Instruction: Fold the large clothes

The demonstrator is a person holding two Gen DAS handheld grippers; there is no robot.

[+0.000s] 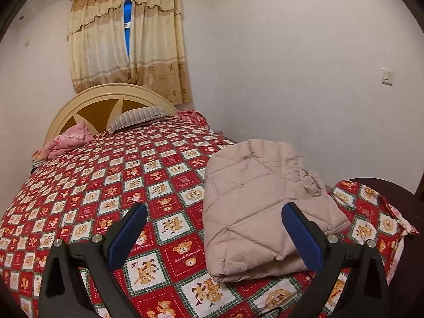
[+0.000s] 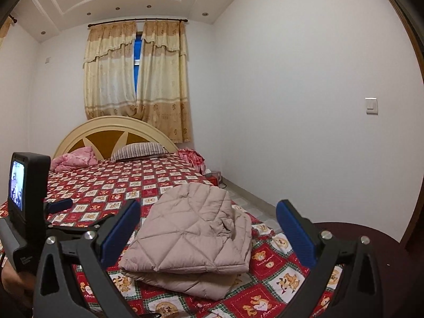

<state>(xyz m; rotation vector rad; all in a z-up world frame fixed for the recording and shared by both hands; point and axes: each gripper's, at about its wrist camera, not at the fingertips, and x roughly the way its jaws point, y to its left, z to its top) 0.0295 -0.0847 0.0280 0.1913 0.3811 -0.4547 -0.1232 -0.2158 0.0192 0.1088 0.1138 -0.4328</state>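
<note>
A beige quilted jacket (image 1: 254, 206) lies folded into a thick bundle on the red bear-print bedspread (image 1: 106, 185), near the bed's foot corner. My left gripper (image 1: 214, 228) is open above the bed, its right blue pad (image 1: 302, 235) over the jacket's near right edge, nothing between the fingers. In the right wrist view the same jacket (image 2: 190, 235) sits between the spread fingers of my right gripper (image 2: 209, 225), which is open and held clear of it. The left gripper's body with its small screen (image 2: 26, 196) shows at the left of that view.
A cream and brown headboard (image 1: 106, 100), a striped pillow (image 1: 137, 118) and a pink bundle (image 1: 69, 141) are at the bed's far end. Red cloth (image 2: 192, 159) is heaped by the far right corner. A white wall (image 2: 304, 106) runs along the right. A dark rounded footboard (image 2: 371, 241) lies near right.
</note>
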